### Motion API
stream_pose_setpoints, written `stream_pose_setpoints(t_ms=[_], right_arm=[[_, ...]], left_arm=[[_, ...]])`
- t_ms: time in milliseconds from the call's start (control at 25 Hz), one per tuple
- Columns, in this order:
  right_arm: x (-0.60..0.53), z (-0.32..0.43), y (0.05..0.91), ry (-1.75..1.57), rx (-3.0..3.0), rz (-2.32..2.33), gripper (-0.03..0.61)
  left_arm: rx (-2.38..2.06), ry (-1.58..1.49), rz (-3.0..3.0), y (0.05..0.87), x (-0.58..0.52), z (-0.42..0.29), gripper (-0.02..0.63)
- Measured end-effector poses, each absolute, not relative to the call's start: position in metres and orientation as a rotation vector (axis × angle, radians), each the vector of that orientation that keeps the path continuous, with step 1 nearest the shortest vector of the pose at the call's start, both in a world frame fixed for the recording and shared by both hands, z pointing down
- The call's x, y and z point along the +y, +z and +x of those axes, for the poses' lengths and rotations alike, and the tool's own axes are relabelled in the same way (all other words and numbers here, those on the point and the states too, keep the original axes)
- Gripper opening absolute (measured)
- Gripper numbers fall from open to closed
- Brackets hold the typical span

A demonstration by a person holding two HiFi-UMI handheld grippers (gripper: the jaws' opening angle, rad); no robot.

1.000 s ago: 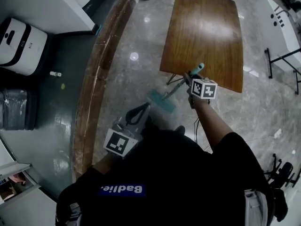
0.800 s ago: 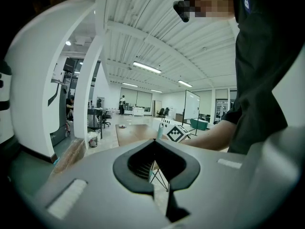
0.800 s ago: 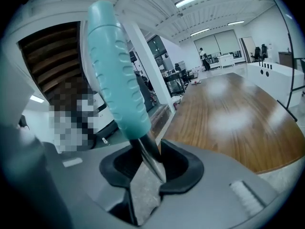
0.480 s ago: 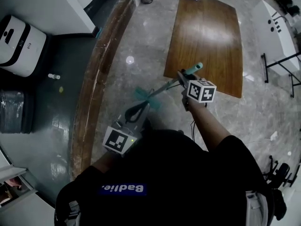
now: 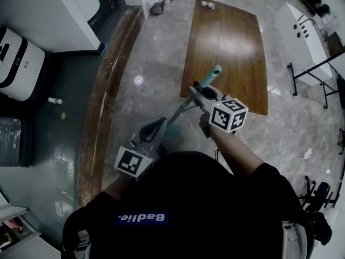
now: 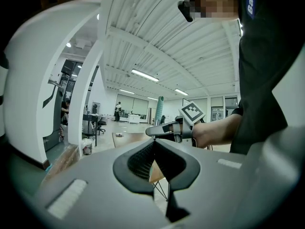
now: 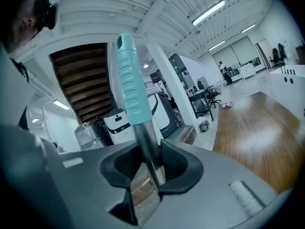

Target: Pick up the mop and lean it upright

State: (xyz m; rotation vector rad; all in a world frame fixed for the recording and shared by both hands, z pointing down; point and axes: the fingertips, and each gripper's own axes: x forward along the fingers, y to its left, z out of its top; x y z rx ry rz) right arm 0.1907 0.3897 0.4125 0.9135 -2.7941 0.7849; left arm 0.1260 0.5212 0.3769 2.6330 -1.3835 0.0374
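Note:
My right gripper (image 5: 195, 92) is shut on the mop's metal pole (image 7: 150, 156), just under the teal grip (image 7: 131, 80). The same teal grip (image 5: 212, 75) points up and away in the head view. From there the pole (image 5: 180, 112) slants down toward me, to the teal mop head (image 5: 172, 131) on the floor, partly hidden behind my left gripper. My left gripper (image 5: 160, 123) is low and left of the pole, jaws shut with nothing between them (image 6: 153, 142). The left gripper view shows the right gripper (image 6: 164, 129) holding the mop level ahead.
A long wooden table (image 5: 226, 42) stands just beyond the mop, with a small item (image 5: 207, 4) at its far end. A curved wooden curb (image 5: 102, 107) runs along the left. A white machine (image 5: 16, 55) is at far left, a white table (image 5: 302, 31) at right.
My right gripper has risen with the mop handle, so the pole now stands steeper. The mop head has slid along the floor toward me and my left gripper. The left gripper shifted a little.

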Motion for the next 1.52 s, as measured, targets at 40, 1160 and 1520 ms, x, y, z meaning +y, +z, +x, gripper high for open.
stream_pose_setpoints(t_ms=[40, 1160, 1520], right_arm=[[0.394, 0.189, 0.405, 0.775, -2.810, 0.899, 0.110], [0.448, 0.179, 0.323, 0.576, -2.963, 0.807, 0.107], [0.452, 0.138, 0.316, 0.548, -2.979, 0.760, 0.106]], left_arm=[[-1.380, 0.033, 2.634, 0.376, 0.521, 0.126, 0.018], [-1.301, -0.044, 2.666, 0.365, 0.502, 0.117, 0.018], [-1.363, -0.073, 2.670, 0.353, 0.507, 0.077, 0.018]])
